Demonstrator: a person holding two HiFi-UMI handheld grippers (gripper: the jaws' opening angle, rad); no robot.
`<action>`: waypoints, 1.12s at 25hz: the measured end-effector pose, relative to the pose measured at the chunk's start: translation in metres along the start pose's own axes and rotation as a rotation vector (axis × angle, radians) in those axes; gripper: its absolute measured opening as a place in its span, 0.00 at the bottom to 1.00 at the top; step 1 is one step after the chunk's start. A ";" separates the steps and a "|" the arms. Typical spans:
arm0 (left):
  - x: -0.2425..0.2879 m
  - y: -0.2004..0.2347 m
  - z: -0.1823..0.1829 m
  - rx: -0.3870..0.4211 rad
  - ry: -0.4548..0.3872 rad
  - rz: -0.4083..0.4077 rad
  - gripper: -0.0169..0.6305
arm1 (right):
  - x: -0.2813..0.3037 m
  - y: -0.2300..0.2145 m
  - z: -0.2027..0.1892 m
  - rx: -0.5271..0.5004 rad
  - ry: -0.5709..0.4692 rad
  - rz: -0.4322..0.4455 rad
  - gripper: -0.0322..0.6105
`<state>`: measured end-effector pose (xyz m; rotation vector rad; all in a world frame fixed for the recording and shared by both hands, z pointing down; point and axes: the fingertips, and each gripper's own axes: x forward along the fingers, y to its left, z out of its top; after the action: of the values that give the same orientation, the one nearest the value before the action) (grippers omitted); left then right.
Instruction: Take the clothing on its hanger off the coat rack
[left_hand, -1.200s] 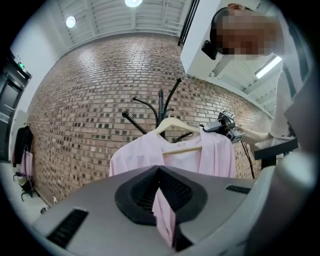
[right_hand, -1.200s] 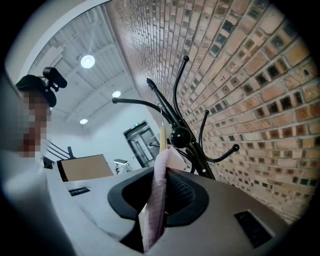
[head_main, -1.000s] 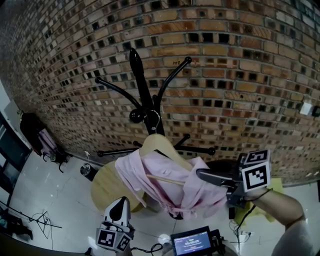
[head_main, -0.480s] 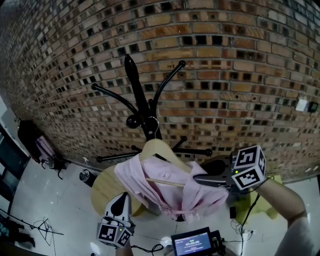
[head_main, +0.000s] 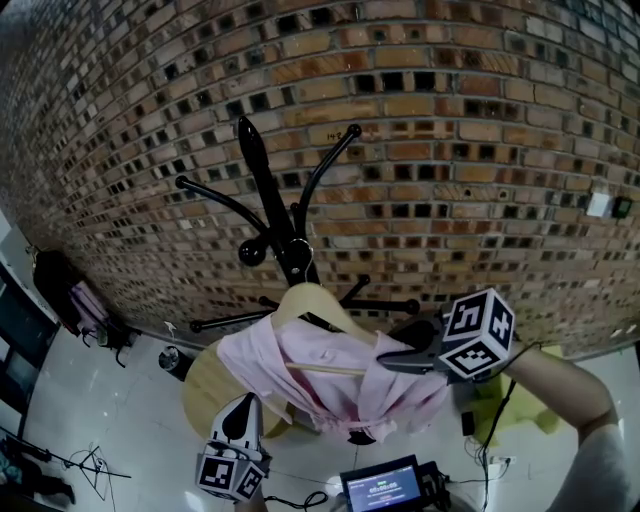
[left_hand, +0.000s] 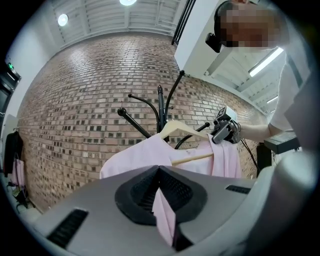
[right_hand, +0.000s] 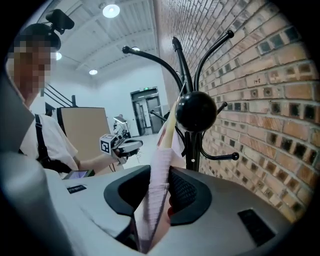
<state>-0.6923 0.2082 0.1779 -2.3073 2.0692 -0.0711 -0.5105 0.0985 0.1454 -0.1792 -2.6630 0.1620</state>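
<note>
A pink shirt (head_main: 300, 370) hangs on a wooden hanger (head_main: 310, 298) against the pole of the black coat rack (head_main: 270, 190); the hook is hidden among the pegs. My left gripper (head_main: 241, 412) stays low under the shirt. In the left gripper view it (left_hand: 161, 172) is shut on a fold of the pink cloth (left_hand: 165, 220). My right gripper (head_main: 392, 362) is at the shirt's right shoulder. Its jaws (right_hand: 160, 175) have just been opening: the pink cloth (right_hand: 155, 200) still runs between them, with a gap beside the left pad.
A brick wall (head_main: 480, 150) stands right behind the rack, whose pegs spread around the hanger. A round wooden stool (head_main: 205, 375) sits under the shirt. A small screen (head_main: 385, 490) is at my front, a yellow cloth (head_main: 525, 410) lies at the right, and dark clothes (head_main: 60, 270) hang far left.
My right gripper has sunk a little and rolled, so its marker cube faces me more, and its jaws have parted around the shoulder cloth. The left gripper has kept still.
</note>
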 end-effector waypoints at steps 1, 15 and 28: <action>-0.001 0.001 -0.001 -0.002 0.002 0.003 0.00 | 0.000 -0.001 -0.001 -0.005 0.001 -0.004 0.22; 0.000 0.004 -0.010 -0.016 0.013 0.012 0.00 | -0.016 -0.007 0.007 0.011 -0.076 -0.019 0.30; -0.002 0.003 -0.010 -0.016 0.004 0.010 0.00 | -0.107 -0.012 0.096 -0.176 -0.192 -0.275 0.50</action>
<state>-0.6965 0.2099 0.1873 -2.3079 2.0908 -0.0587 -0.4611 0.0622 0.0153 0.1556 -2.8574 -0.1512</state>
